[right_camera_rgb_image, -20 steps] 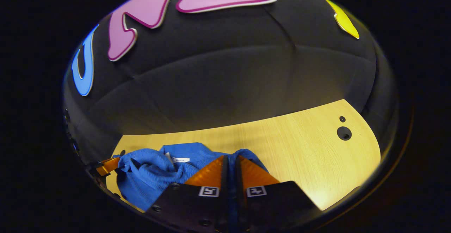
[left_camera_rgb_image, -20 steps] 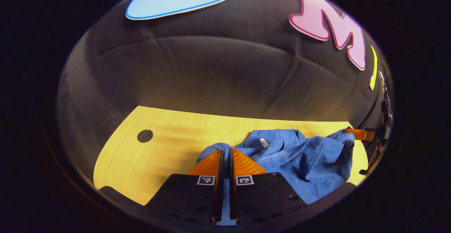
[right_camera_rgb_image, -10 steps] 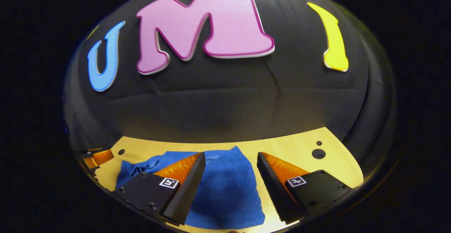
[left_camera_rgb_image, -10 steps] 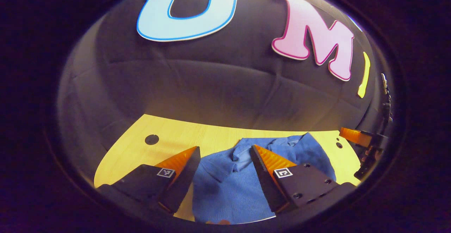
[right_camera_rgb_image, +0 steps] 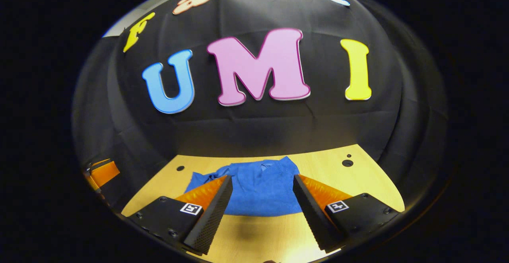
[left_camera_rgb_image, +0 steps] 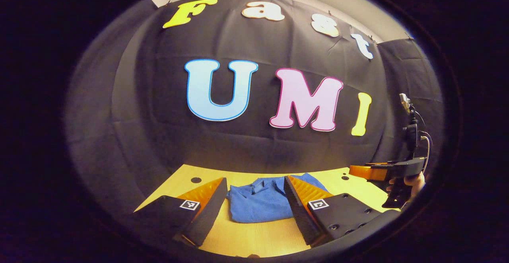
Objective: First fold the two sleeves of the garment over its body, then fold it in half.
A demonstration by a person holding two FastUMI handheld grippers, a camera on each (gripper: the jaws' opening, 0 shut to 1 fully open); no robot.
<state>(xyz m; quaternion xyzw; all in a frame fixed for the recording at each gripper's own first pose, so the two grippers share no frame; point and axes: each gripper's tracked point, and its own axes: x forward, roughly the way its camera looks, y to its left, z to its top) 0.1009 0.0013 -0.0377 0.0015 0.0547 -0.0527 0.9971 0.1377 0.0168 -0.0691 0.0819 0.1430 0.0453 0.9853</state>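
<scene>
The blue garment [left_camera_rgb_image: 260, 203] lies on the yellow desk [left_camera_rgb_image: 254, 239] as a compact folded bundle, low in the centre of the left gripper view and likewise low centre in the right gripper view, where its left edge looks a little rumpled and pokes out sideways. The left gripper [left_camera_rgb_image: 254, 203] hangs above the desk with its fingers spread wide and nothing between them; the right gripper [right_camera_rgb_image: 260, 201] is just as wide open and empty, and it also appears at the right edge of the left gripper view, held by a hand [left_camera_rgb_image: 411, 183]. Judging by how the garment lies, the half fold looks done and the step in hand is to draw both grippers clear. To do that well, lift them straight away from the cloth with the fingers kept apart so no edge snags and drags the fold open. If the rumpled left edge matters, a light tuck there would square the bundle up.
</scene>
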